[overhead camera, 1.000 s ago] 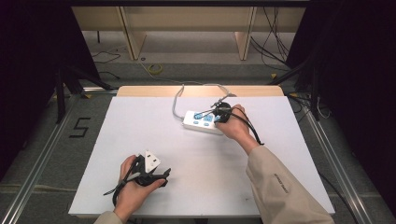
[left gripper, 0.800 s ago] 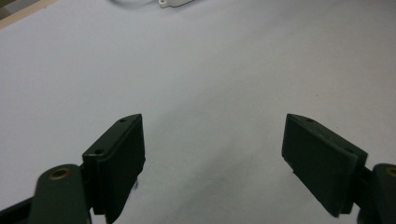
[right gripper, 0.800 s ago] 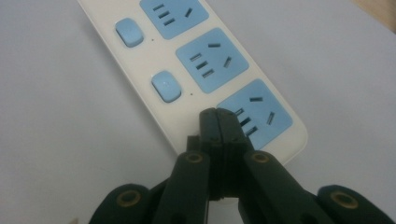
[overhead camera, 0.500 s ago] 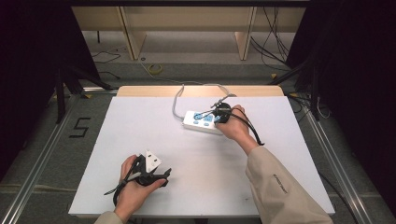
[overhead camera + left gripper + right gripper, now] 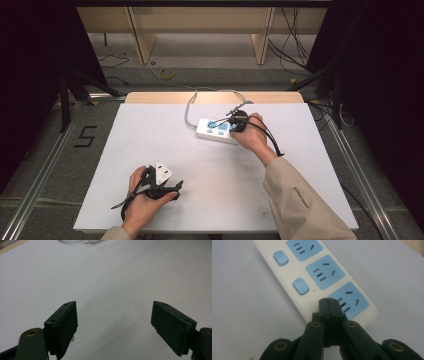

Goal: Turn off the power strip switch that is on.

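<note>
The left claw point(image 5: 176, 186) rests in the person's left hand point(image 5: 142, 200) at about 7 o'clock on the white desk point(image 5: 300, 200), near its front edge. Its jaws stand wide apart over bare surface, with free room all around. From there toward 1 o'clock, past the desk's middle, lies the white power strip point(image 5: 215, 131) with blue sockets, its grey cord point(image 5: 189, 107) curving toward the far wooden edge point(image 5: 150, 97). The right claw point(image 5: 328, 305), jaws pressed together with nothing between, touches the strip's nearest end beside the last socket point(image 5: 352, 300).
</note>
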